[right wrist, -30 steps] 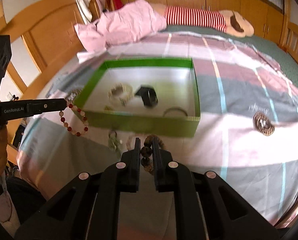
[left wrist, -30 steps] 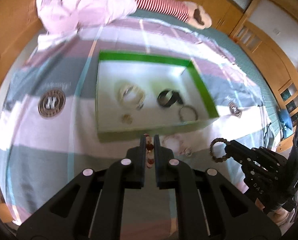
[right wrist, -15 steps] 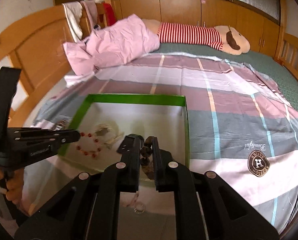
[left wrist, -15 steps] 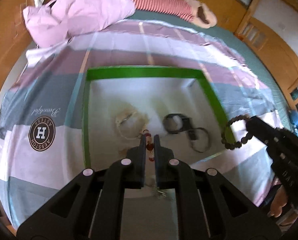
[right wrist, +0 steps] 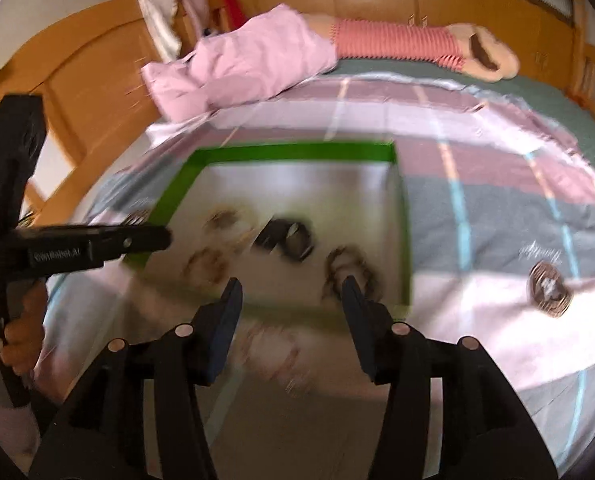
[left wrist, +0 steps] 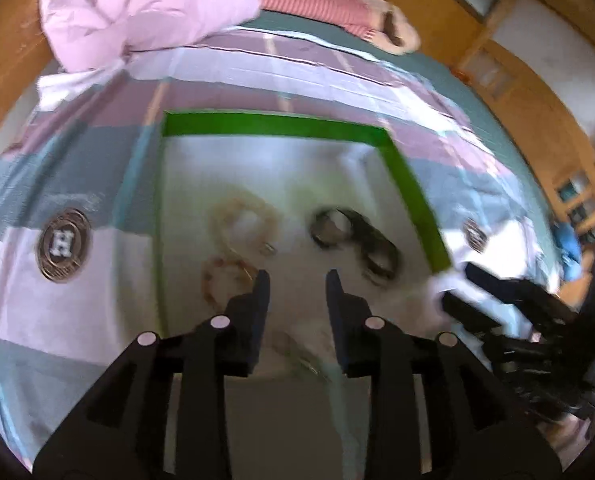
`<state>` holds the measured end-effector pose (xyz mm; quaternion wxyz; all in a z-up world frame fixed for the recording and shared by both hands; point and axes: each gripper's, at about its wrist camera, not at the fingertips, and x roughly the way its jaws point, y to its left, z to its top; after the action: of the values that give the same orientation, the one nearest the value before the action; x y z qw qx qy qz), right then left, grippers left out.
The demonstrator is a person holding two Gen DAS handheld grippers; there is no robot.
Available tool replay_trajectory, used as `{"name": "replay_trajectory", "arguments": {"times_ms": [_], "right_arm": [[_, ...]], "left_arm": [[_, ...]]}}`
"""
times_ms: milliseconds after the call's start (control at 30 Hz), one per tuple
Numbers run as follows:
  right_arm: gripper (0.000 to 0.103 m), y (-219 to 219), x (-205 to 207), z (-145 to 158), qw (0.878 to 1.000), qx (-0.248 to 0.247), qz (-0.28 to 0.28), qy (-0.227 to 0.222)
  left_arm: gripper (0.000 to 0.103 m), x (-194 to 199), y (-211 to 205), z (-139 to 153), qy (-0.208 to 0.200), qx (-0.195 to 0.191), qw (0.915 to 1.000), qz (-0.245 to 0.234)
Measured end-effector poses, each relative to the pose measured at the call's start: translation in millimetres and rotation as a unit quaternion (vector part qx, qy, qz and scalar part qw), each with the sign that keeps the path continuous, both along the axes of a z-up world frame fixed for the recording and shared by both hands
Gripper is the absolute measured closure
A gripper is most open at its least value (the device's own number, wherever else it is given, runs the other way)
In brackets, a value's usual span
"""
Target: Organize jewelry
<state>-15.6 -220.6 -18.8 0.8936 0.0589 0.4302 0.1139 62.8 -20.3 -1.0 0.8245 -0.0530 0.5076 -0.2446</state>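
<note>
A green-rimmed box (left wrist: 273, 125) with a white floor lies on the bed. My left gripper (left wrist: 297, 284) hangs over its near part; its jaws are opening with nothing between them. A red bead bracelet (left wrist: 223, 280) lies blurred on the box floor just left of its fingers. My right gripper (right wrist: 291, 286) is over the box's (right wrist: 293, 151) near wall, jaws opening and empty. A dark bead bracelet (right wrist: 349, 266) lies in the box behind its right fingertip. A cream bracelet (left wrist: 245, 220) and a black band (left wrist: 333, 226) also lie inside.
Loose jewelry (right wrist: 273, 352) lies blurred on the striped bedspread in front of the box. A pink quilt (right wrist: 249, 64) and a striped plush toy (right wrist: 401, 44) are at the far end. A hand (right wrist: 21, 332) holds the left gripper's handle (right wrist: 97, 242).
Both grippers went from shut on their bracelets to open. The red bead bracelet and the dark bead bracelet now lie in the box. Both grippers have moved forward and lower over it.
</note>
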Motion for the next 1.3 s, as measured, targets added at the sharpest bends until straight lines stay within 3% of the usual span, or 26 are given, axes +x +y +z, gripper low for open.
{"name": "replay_trajectory", "arguments": {"times_ms": [67,167,300,433,667,833,1067,1200,1300], "right_arm": [[0.053,7.2,-6.6,-14.9,1.000,-0.009,0.011,0.018],[0.054,11.8,-4.7,-40.8,0.999,-0.013,0.005,0.052],[0.054,14.6,6.4,-65.1,0.996,-0.029,-0.011,0.083],[0.054,14.5,15.2,-79.1,0.994,-0.036,-0.033,0.102],[0.054,17.6,22.0,-85.9,0.993,-0.048,-0.042,0.104],[0.054,28.5,21.7,-91.3,0.991,-0.076,-0.032,0.102],[0.055,47.1,15.1,-90.2,0.990,-0.104,-0.002,0.096],[0.085,61.1,6.5,-89.1,0.989,-0.110,0.030,0.095],[0.089,69.8,-2.6,-88.6,0.987,-0.114,0.049,0.100]], "left_arm": [[0.075,-13.8,-4.0,-2.1,0.014,-0.014,0.9996,-0.022],[0.074,-29.2,-13.1,-16.8,0.029,-0.003,0.9990,-0.033],[0.073,-27.3,-22.5,-56.5,0.071,0.058,0.9957,-0.015],[0.073,-16.4,-19.4,-80.1,0.092,0.096,0.9910,0.016],[0.067,-11.6,-19.7,-93.1,0.106,0.102,0.9886,0.031],[0.056,-12.6,-25.0,-95.6,0.102,0.103,0.9891,0.025],[0.056,-14.7,-33.7,-100.5,0.109,0.132,0.9851,0.018],[0.063,-17.0,-33.7,-98.4,0.110,0.147,0.9829,0.017],[0.066,-16.7,-31.8,-98.7,0.113,0.152,0.9817,0.018]]}}
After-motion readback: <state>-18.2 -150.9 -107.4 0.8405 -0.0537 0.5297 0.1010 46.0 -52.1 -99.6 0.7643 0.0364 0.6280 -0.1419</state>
